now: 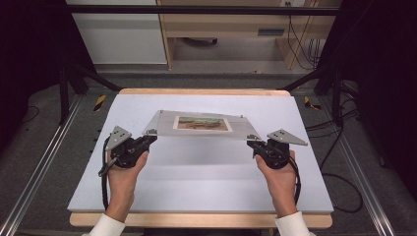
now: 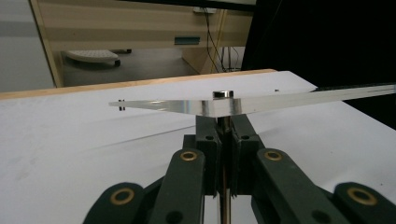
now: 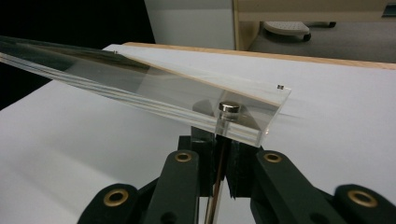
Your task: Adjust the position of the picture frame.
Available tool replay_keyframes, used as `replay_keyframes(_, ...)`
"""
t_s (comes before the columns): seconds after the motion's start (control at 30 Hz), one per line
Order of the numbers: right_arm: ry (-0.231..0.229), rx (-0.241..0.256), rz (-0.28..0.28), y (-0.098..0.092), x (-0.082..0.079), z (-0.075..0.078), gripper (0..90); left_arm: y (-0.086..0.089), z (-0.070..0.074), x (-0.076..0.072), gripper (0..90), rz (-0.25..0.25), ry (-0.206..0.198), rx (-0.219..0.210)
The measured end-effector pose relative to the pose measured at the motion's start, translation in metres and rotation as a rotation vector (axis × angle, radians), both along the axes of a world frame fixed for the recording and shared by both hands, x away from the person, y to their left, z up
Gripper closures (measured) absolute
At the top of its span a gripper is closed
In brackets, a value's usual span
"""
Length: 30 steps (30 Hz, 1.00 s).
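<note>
High view: one clear rectangular acrylic picture frame [image 1: 201, 125] with one small landscape print [image 1: 202, 123] in its middle, held up above the white table top [image 1: 196, 182], not touching it. Two black two-jaw grippers, one in each hand. Left gripper [image 1: 150, 136] at the near left corner of the frame, right gripper [image 1: 253, 142] at the near right corner, the frame spanning between them. Each gripper topped by one grey three-cornered plate. Two white sleeves at the bottom edge.

Left gripper view: jaws clenched on one thin metal standoff post [image 2: 224, 126] that hangs down under the frame corner. One round silver cap [image 2: 222, 94] sitting on top of the clear plate [image 2: 196, 106], directly above the jaws. Plate seen edge-on, nearly level, reaching away to the right above the table. Two tiny dark fittings at the far left corner of the plate.

Right gripper view: jaws likewise closed around one metal post [image 3: 223, 133] below the corner of the thick clear plate [image 3: 154, 93]. One round silver cap [image 3: 229, 108] on the plate just above the jaws. Plate tilted in this view, stretching away to the upper left, its corner just ahead of the jaw tips. One small dark fitting [image 3: 279, 86] at the far corner. One wooden table edge [image 3: 261, 55] behind the white surface.
</note>
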State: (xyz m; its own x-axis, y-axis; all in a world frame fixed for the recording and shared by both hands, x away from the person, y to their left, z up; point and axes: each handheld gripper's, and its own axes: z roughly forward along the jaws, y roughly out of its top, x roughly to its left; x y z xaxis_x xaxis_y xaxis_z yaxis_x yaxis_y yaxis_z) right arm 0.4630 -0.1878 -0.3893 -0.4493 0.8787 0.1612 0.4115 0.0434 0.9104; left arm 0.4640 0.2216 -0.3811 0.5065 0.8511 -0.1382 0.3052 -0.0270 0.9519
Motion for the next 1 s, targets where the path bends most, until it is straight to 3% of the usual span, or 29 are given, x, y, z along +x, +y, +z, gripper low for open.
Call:
replay_keyframes(0.43, 0.002, 0.005, -0.038, -0.023, 0.0, -0.007, 83.4, -0.023, -0.01, 0.008, 83.6, -0.019, 0.001, 0.003)
replay_keyframes(1.0, 0.016, -0.019, -0.047, -0.024, 0.005, -0.015, 83.3, -0.023, -0.024, 0.012, 83.2, -0.016, -0.001, 0.003)
